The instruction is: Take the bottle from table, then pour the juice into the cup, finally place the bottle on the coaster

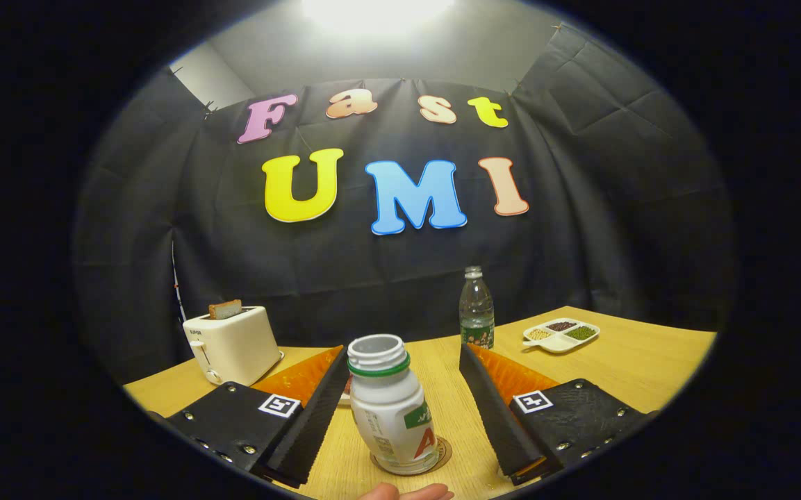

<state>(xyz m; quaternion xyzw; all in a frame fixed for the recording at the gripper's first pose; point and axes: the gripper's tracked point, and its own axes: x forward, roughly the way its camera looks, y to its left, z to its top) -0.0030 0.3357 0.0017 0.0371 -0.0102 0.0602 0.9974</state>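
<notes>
Low centre of the frame: we log the gripper (403, 389) with fingers spread wide, touching nothing. White bottle (390, 410) upright between them on the coaster (444, 455), uncapped. Toaster (232, 344) left, on the table (636, 364).

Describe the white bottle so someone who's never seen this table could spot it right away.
On the wooden table, look between the open gripper fingers, neither of which touches it: the white bottle stands upright on a round coaster. Unlike the clear water bottle beyond it, it is squat and opaque, with a green neck ring and no cap.
</notes>
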